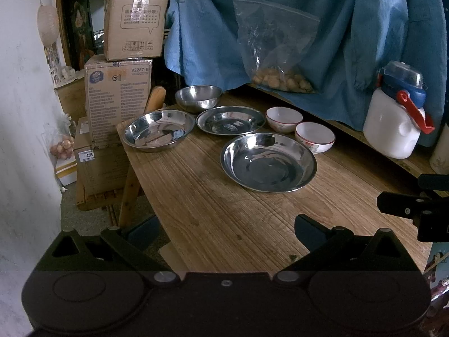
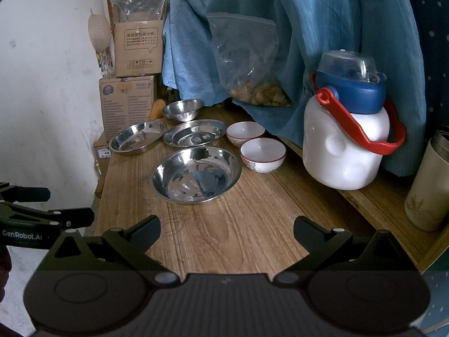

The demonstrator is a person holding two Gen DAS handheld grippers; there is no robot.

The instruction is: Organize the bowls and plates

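Three steel plates lie on the wooden table [image 1: 213, 224]: a near one [image 1: 268, 162] [image 2: 196, 174], a far-left one [image 1: 158, 130] [image 2: 137, 137] and a far-middle one [image 1: 230, 119] [image 2: 195, 132]. Behind them stands a steel bowl [image 1: 198, 97] [image 2: 183, 109]. Two white bowls with red rims [image 1: 284, 118] [image 1: 315, 137] [image 2: 245, 133] [image 2: 263, 154] sit to the right of the plates. My left gripper [image 1: 226, 233] is open and empty over the table's near part. My right gripper [image 2: 226, 233] is likewise open and empty, short of the near plate.
A white jug with a blue lid and red handle [image 1: 394, 115] [image 2: 348, 129] stands on a raised ledge at the right, a beige tumbler [image 2: 429, 185] beside it. Blue cloth and a plastic bag [image 1: 275, 47] hang behind. Cardboard boxes [image 1: 120, 95] are stacked left of the table.
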